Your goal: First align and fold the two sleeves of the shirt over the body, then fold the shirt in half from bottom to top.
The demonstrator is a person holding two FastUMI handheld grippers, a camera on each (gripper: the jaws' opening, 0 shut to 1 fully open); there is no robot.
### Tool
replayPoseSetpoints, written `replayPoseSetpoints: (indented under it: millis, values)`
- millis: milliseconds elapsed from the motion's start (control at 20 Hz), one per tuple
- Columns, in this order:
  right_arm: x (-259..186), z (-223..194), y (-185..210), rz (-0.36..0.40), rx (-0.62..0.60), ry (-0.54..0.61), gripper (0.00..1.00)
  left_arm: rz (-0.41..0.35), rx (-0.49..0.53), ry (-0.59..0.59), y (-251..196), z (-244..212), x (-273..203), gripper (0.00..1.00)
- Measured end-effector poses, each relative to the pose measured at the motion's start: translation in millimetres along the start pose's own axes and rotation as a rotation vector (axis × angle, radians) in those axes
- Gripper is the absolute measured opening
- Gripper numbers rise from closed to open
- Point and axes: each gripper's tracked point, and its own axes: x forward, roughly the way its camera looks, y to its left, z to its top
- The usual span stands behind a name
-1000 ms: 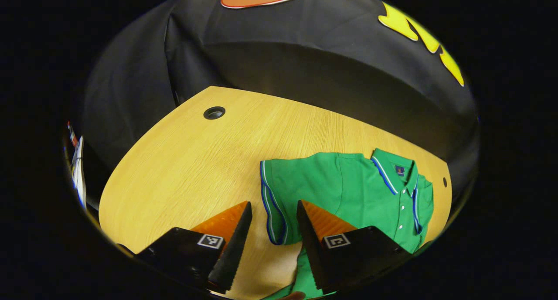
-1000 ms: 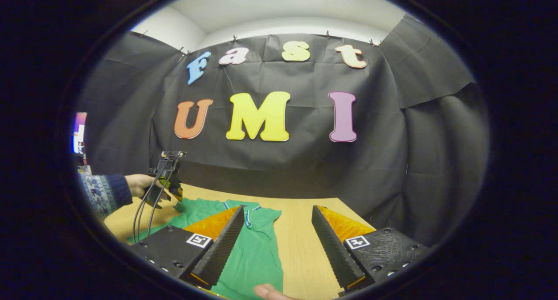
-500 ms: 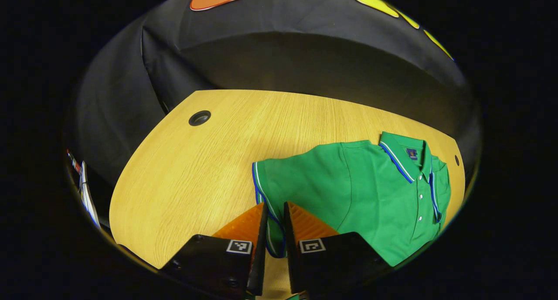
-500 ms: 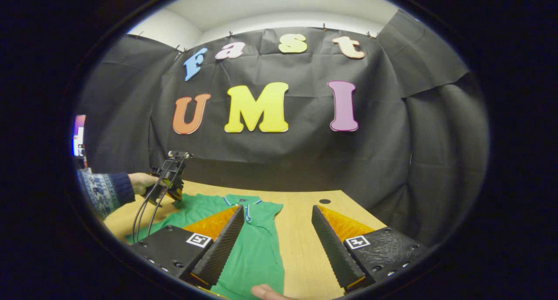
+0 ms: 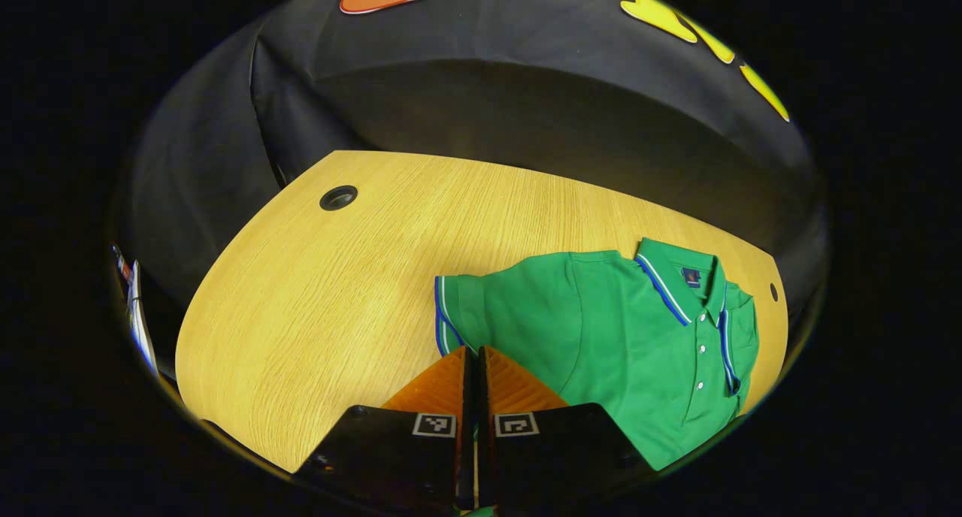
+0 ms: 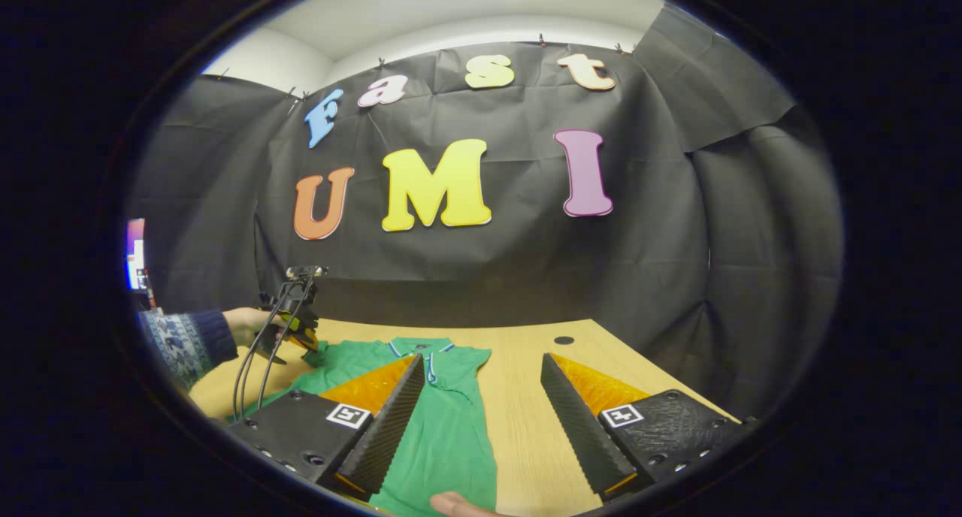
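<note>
Fingers of my left gripper (image 5: 474, 355) are pressed together on the striped cuff of the sleeve (image 5: 451, 321), which lies just ahead of them on the tabletop (image 5: 338, 291). Beyond and to the right of it the green shirt (image 5: 639, 352) spreads flat, collar (image 5: 680, 280) farthest off. My right gripper (image 6: 481, 408) stands spread wide above the shirt's other side, touching nothing.

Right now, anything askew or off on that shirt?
Nothing damaged. The green shirt lies collar-up on the wooden table, with the left gripper shut on its striped sleeve cuff. The right gripper hangs open above the table.
</note>
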Motion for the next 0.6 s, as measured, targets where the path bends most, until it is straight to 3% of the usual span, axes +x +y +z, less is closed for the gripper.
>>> replayPoseSetpoints:
  millis: [250, 300, 350, 450, 600]
  values:
    - [3, -12, 2, 0.014, 0.033, 0.05, 0.96, -0.001, 0.049, -0.042, -20, 12, -21, 0.05]
    - [3, -13, 0, 0.006, 0.033, 0.054, 0.96, 0.003, 0.076, -0.048, -27, 12, -23, 0.0]
    - [3, -12, -1, 0.002, 0.032, 0.053, 0.92, 0.011, 0.108, -0.054, -34, 11, -24, 0.05]
    - [3, -12, 0, 0.003, 0.032, 0.052, 0.99, 0.029, 0.183, -0.069, -48, 10, -26, 0.05]
    - [4, -16, 1, 0.008, 0.025, 0.057, 0.95, 0.041, 0.314, -0.089, -81, 3, -27, 0.05]
